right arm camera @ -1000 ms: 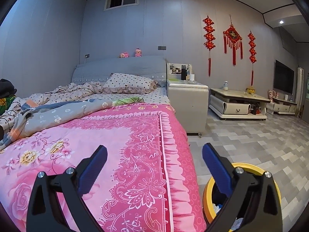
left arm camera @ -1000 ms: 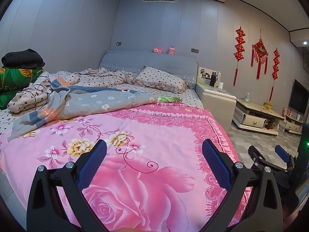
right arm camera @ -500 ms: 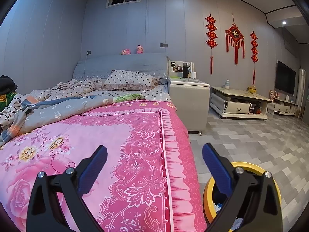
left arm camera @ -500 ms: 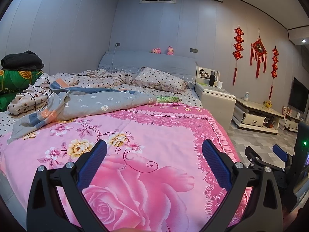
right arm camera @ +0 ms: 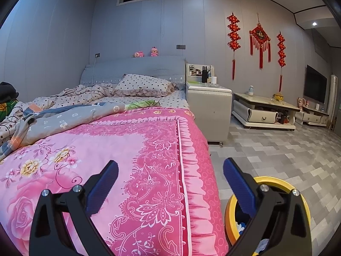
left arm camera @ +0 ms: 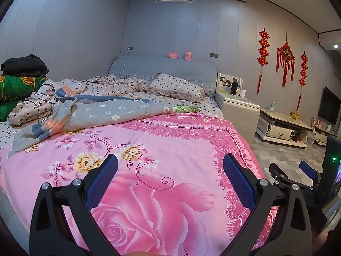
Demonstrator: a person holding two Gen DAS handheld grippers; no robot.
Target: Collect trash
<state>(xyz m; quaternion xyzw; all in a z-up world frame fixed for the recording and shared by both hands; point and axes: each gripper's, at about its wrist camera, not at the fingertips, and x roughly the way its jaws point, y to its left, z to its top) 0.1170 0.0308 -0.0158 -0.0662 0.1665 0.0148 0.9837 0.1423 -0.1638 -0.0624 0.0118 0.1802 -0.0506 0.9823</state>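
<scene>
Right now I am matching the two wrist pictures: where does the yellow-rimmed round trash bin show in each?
Left wrist: not in view.
Right wrist: the yellow-rimmed round trash bin sits bottom right on the grey floor, beside the bed's foot, partly behind the right tool.
Shared landmark: polka-dot pillow.

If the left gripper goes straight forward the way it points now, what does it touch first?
Most likely the pink floral blanket on the bed: the open left gripper points low across it, nothing between. Depth is unclear in this fisheye.
</scene>
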